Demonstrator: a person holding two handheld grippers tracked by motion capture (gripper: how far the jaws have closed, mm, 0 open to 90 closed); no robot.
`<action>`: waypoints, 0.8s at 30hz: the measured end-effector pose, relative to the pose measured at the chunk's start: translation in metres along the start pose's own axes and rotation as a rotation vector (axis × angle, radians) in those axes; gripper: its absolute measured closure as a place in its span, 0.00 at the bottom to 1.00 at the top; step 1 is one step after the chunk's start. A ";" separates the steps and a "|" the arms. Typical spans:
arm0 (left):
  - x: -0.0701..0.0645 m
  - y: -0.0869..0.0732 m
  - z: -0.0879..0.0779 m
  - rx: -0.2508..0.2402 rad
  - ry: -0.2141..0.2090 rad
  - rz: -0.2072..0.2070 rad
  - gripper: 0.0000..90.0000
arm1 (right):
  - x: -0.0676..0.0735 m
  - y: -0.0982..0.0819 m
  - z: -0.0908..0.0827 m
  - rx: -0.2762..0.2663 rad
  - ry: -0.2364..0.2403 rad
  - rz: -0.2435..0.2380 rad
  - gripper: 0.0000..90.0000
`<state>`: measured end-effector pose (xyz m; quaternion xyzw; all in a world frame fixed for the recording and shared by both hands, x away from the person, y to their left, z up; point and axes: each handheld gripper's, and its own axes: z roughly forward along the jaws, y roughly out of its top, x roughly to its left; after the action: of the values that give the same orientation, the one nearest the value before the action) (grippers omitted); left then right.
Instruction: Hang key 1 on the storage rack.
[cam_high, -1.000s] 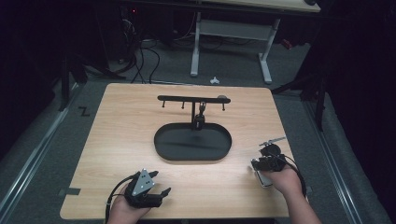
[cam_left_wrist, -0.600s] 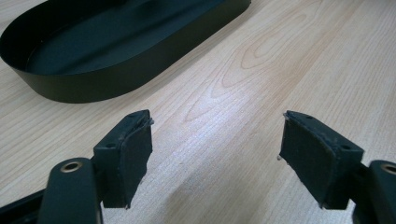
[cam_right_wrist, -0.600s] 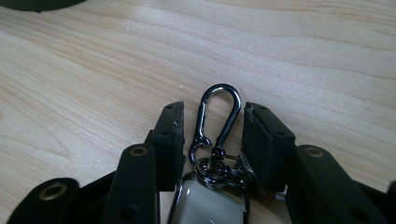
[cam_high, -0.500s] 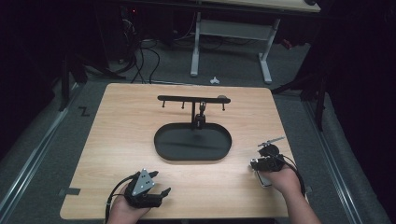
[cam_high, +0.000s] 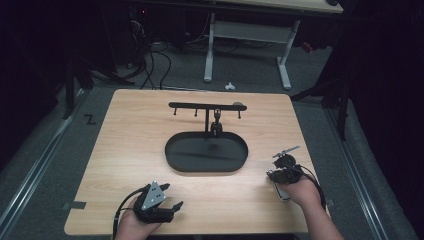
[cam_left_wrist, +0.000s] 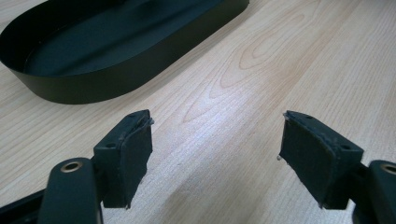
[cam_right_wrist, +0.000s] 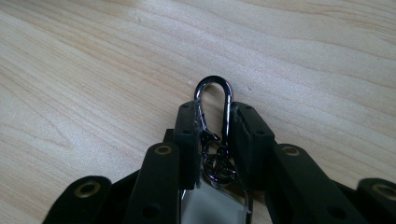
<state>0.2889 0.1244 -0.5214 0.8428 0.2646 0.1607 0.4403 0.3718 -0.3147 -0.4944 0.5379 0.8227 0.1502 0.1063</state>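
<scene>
Lower part of the keyring clasp (cam_right_wrist: 214, 122) hidden between the right tool's (cam_right_wrist: 214, 140) pads.

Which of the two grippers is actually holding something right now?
The right gripper: its jaws are shut on a dark metal clasp, whose loop sticks out past them. The left gripper is wide open above bare table.

A black oval tray (cam_high: 206, 159) with a low upright wall sits at the middle of the wooden table (cam_high: 130, 140); its inside looks bare. At its far rim a thin post carries a black crossbar (cam_high: 205, 106) with small pegs hanging under it. Near the table's right edge, a dark metal clasp (cam_right_wrist: 214, 108) with a rounded loop sticks out from between the right gripper's (cam_right_wrist: 213, 140) jaws, a small ring linked below it.
</scene>
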 end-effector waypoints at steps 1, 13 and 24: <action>0.000 0.000 0.000 0.000 0.000 0.000 0.28 | 0.000 0.000 0.000 0.001 0.002 0.000 0.82; 0.001 0.000 0.002 0.000 -0.003 -0.001 0.28 | 0.012 0.010 -0.003 0.052 -0.001 -0.081 0.96; -0.001 0.001 0.002 0.002 -0.002 0.003 0.28 | 0.011 0.011 0.001 0.066 0.023 -0.074 0.96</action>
<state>0.2894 0.1222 -0.5220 0.8438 0.2633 0.1602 0.4393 0.3767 -0.3001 -0.4918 0.5086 0.8477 0.1250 0.0843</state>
